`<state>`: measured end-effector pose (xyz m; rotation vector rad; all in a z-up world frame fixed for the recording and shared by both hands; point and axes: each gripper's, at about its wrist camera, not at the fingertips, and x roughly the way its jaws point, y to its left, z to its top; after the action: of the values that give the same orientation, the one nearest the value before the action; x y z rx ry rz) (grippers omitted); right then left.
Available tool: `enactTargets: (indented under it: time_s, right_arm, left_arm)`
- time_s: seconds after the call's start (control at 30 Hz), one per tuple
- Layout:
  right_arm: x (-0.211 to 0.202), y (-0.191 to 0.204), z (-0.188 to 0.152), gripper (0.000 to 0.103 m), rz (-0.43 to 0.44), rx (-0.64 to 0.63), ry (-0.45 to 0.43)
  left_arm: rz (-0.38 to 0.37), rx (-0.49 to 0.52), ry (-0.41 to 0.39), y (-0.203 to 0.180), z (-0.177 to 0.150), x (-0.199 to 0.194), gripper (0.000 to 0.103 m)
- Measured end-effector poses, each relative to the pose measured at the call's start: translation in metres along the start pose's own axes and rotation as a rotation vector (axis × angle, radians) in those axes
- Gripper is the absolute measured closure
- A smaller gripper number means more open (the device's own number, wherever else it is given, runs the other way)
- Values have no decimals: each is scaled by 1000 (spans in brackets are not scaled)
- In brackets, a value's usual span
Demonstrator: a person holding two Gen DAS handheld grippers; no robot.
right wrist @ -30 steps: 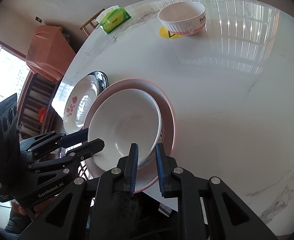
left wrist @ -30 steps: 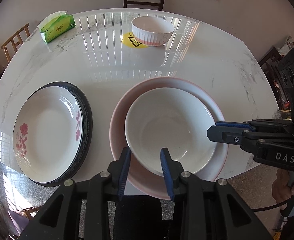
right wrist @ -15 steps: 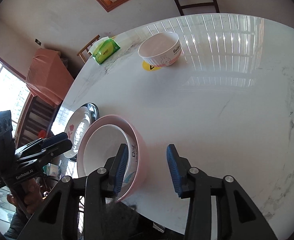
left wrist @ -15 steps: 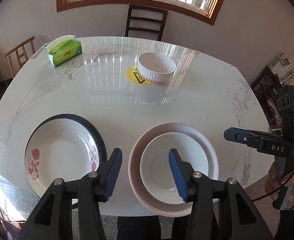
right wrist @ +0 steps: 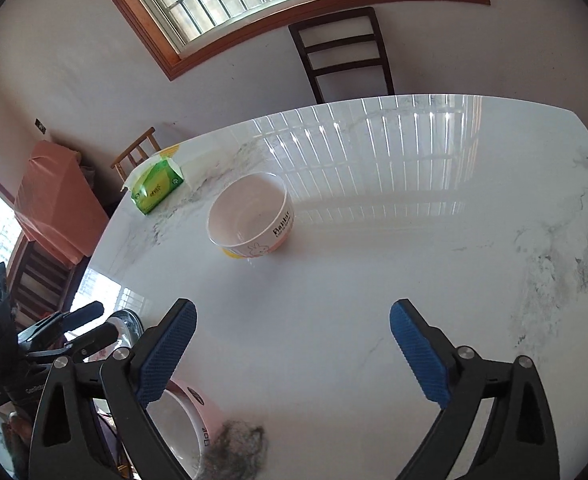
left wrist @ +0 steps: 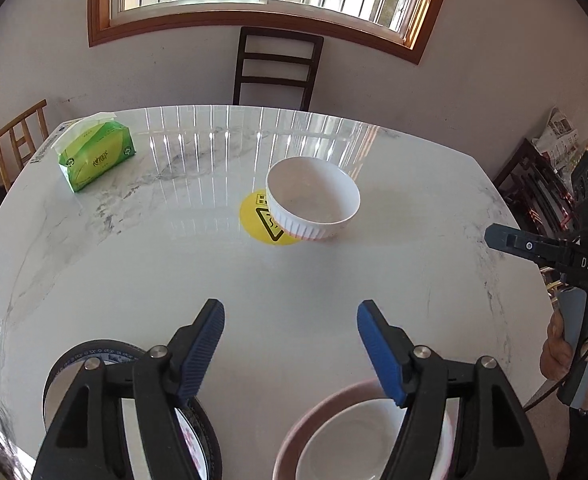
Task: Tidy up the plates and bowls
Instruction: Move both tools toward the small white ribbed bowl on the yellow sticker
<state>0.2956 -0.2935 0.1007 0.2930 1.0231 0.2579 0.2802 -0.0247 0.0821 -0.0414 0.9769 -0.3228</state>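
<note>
A white bowl (left wrist: 350,444) sits nested in a pink bowl (left wrist: 318,408) at the table's near edge; the pair also shows in the right wrist view (right wrist: 182,428). A floral plate on a black plate (left wrist: 74,360) lies to their left. A white ribbed bowl (left wrist: 313,197) with a rabbit print (right wrist: 250,216) stands mid-table on a yellow sticker (left wrist: 260,220). My left gripper (left wrist: 290,344) is open and empty above the near bowls. My right gripper (right wrist: 292,344) is open and empty, and shows at the right in the left wrist view (left wrist: 502,240).
A green tissue pack (left wrist: 94,156) lies at the table's far left corner. A dark chair (left wrist: 278,68) stands behind the table, and a wooden chair (left wrist: 18,140) at the left. The white marble table (left wrist: 334,292) stretches between the bowls.
Both grippers have let go of the white bowl, opened wide and pulled back and up. The white bowl stays nested in the pink bowl.
</note>
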Motion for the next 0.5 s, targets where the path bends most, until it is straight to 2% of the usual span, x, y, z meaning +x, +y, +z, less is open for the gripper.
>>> enactTargets:
  time_s: [0.03,0.17,0.2,0.4,0.5]
  right_arm:
    - [6,-1,5,9,-8,13,12]
    - [41,1,23,50,38,17,89]
    - [50,2,27,55,47,11,99]
    - [86,5,54,55,84,32,119]
    - [103,10,58,58,68,29,136]
  left_arm:
    - [-5,-8,8,3,7,9,32]
    - [-26,-41,68,16,32,48,33]
    - [-53,-58,77,20,38,56,33]
    - [-90,-132,91,40,64,90,33]
    - [-107,-155,103,43,74,102,33]
